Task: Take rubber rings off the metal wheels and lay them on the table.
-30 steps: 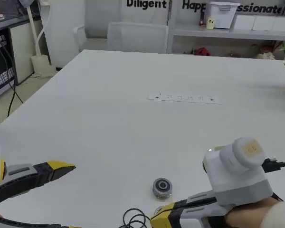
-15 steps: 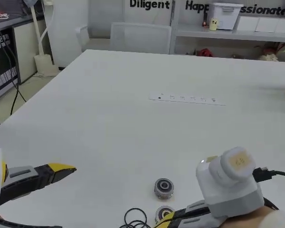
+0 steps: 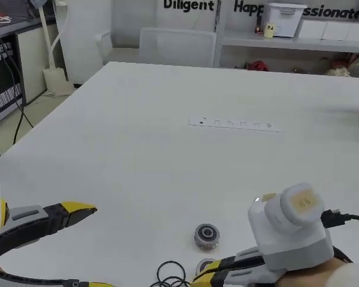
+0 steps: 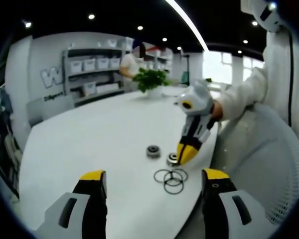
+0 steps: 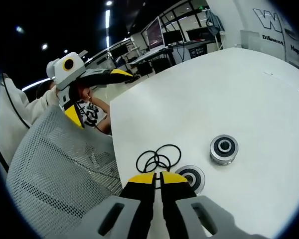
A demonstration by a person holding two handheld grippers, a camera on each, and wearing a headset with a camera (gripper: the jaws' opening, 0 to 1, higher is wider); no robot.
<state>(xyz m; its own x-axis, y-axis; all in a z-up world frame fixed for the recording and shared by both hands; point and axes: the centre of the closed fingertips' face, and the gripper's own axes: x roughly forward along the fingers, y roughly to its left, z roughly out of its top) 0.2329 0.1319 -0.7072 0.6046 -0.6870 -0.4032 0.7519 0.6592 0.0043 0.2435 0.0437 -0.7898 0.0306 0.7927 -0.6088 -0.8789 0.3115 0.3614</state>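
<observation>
Two metal wheels lie near the table's front edge: one [image 3: 206,235] [image 5: 224,148] [image 4: 153,151] stands free, the other [image 3: 205,265] [image 5: 191,178] [image 4: 172,159] lies right beside my right gripper's tips. Several black rubber rings [image 3: 170,274] [image 5: 158,159] [image 4: 172,179] lie in a loose overlapping bunch just left of the near wheel. My right gripper [image 3: 198,276] [image 5: 158,178] is shut, its tips low over the table between the rings and the near wheel; nothing shows between them. My left gripper [image 3: 90,248] [image 4: 153,177] is open and bare, off to the left of the rings.
A white power strip [image 3: 234,124] lies flat at mid table. A mesh chair back [image 5: 55,169] stands close to the front edge. At the far side are a chair [image 3: 176,46] and shelves with boxes [image 3: 281,18]. A person stands by the shelves [image 4: 132,62].
My right gripper has edged a little left and down, toward the near wheel. The left gripper, the far wheel and the rings have stayed put; the head camera shifted slightly.
</observation>
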